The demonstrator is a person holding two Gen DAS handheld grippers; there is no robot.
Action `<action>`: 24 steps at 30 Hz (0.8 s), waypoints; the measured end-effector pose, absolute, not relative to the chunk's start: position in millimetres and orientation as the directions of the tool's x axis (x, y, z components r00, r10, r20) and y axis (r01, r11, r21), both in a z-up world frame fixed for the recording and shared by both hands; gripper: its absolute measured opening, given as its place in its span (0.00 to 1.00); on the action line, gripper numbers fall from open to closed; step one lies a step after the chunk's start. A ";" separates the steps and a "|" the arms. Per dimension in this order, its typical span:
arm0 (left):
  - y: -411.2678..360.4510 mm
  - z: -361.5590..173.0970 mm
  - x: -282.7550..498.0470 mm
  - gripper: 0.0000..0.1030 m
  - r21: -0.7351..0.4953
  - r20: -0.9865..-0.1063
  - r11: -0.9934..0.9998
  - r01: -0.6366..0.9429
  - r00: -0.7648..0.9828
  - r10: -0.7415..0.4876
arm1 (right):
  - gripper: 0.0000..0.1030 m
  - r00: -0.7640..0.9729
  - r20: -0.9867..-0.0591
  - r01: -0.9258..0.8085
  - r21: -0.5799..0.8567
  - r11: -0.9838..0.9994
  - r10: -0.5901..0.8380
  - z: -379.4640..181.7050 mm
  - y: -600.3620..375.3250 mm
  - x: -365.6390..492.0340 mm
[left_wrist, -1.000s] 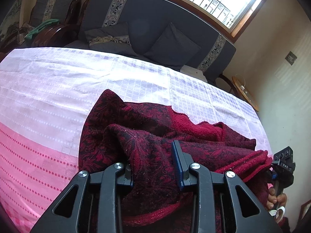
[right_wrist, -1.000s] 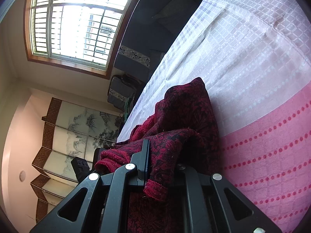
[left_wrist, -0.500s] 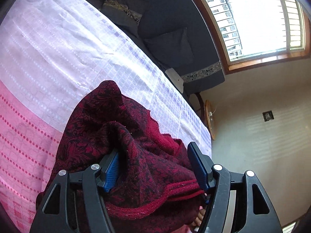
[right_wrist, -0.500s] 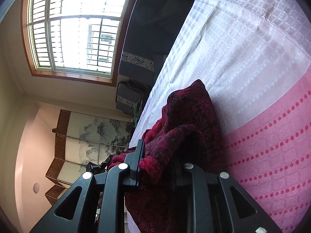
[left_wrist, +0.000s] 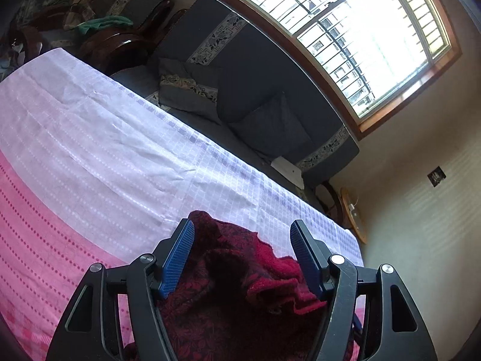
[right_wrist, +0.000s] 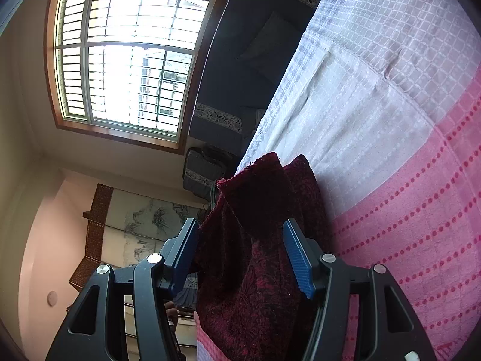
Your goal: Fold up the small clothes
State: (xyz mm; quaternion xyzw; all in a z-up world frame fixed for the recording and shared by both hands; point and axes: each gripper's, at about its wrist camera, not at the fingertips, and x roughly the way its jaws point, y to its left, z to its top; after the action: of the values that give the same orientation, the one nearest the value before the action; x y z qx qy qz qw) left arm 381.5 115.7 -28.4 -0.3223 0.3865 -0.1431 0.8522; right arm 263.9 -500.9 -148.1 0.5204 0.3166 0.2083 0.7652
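Left gripper: its jaws are standing wide apart, the blue pads flanking but not pressing the dark red garment, which is lying bunched between and below them. Right gripper: its jaws are opening, with the same garment standing between the blue pads; the cloth is lying close against the left-hand pad in this view, though firm contact cannot be told, and it is clear of the other pad.

The garment is a patterned dark red knit with a brighter red ribbed edge. It is resting in a rumpled heap on the tablecloth, on the pink dotted band near the edge closest to the grippers, with its far end reaching onto the white checked part.

Beyond the table, a dark sofa with cushions is sitting beneath a large barred window. In the right wrist view a folding painted screen is standing against the wall, and part of a hand is showing under the gripper frame.
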 end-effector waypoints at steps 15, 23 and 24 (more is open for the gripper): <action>100.0 -78.4 283.7 0.65 -0.408 -0.699 0.899 0.163 0.577 -0.422 | 0.55 0.571 -0.474 -0.082 0.779 0.621 0.670 -153.5 -449.2 186.7; 70.2 -47.7 277.5 0.65 -0.415 -0.665 0.848 0.331 0.526 -0.531 | 0.48 0.564 -0.462 -0.148 0.759 0.634 0.685 -142.9 -431.4 183.5; 59.6 -42.8 282.4 0.65 -0.401 -0.667 0.844 0.356 0.518 -0.536 | 0.48 0.563 -0.458 -0.153 0.760 0.632 0.688 -143.2 -430.3 183.2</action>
State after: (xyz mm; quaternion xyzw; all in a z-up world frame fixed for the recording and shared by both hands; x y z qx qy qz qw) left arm 282.4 59.6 -42.8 -0.1073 0.4177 -0.2580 0.8646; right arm 183.2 -430.3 -143.2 0.3428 0.3896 0.2580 0.8149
